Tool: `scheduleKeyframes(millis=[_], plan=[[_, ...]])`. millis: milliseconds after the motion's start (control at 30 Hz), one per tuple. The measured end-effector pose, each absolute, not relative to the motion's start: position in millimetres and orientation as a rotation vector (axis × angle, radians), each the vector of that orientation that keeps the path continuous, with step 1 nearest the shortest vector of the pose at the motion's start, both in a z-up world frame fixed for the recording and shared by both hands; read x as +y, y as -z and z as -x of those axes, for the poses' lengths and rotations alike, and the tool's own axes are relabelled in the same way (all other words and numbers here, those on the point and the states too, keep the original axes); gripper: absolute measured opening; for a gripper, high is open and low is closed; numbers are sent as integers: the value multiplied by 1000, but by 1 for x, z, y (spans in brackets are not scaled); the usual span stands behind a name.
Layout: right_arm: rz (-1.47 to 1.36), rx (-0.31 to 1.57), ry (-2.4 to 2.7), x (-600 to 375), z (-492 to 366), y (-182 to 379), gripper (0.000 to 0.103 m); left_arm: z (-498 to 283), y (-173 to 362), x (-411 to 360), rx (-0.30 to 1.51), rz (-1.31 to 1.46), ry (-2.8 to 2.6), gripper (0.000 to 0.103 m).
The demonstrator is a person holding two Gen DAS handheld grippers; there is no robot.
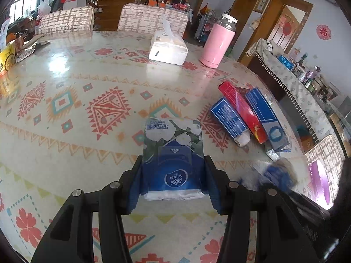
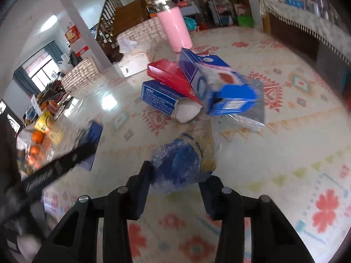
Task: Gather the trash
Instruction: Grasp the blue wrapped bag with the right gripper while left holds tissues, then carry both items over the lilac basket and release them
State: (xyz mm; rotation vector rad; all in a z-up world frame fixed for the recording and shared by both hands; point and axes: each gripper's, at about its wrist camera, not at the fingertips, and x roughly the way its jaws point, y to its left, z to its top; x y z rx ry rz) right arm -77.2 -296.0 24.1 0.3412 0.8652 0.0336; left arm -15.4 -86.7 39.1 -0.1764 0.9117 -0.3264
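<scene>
My left gripper (image 1: 173,166) is shut on a blue and green Vinda tissue pack (image 1: 173,144), held just above the patterned tablecloth (image 1: 87,131). My right gripper (image 2: 178,175) is shut on a crumpled blue plastic wrapper (image 2: 179,164). Beyond the wrapper lies a pile of empty cartons: a blue box (image 2: 160,97), a red box (image 2: 173,77) and a blue toothpaste box (image 2: 210,74) on silver foil (image 2: 254,116). The left wrist view shows that pile (image 1: 243,114) at the right. The wrapper is a blue blur (image 1: 278,175) there.
A pink thermos (image 1: 217,43) and a white tissue box (image 1: 169,48) stand at the table's far side, with two padded chairs (image 1: 151,17) behind. Oranges (image 2: 37,140) and a yellow box (image 2: 45,120) sit at the left. A sideboard (image 1: 296,83) runs along the right.
</scene>
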Motion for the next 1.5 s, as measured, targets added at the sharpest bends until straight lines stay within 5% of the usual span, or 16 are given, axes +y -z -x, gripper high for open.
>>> scheduleKeyframes(millis=[967,1500], plan=[[-326,700,163,-387,205,-36,46,37,-30,-139,829,-20,374,51],[-295,603,288,-473,271,-56,46,114,-87,-219,718,-143,554,51]])
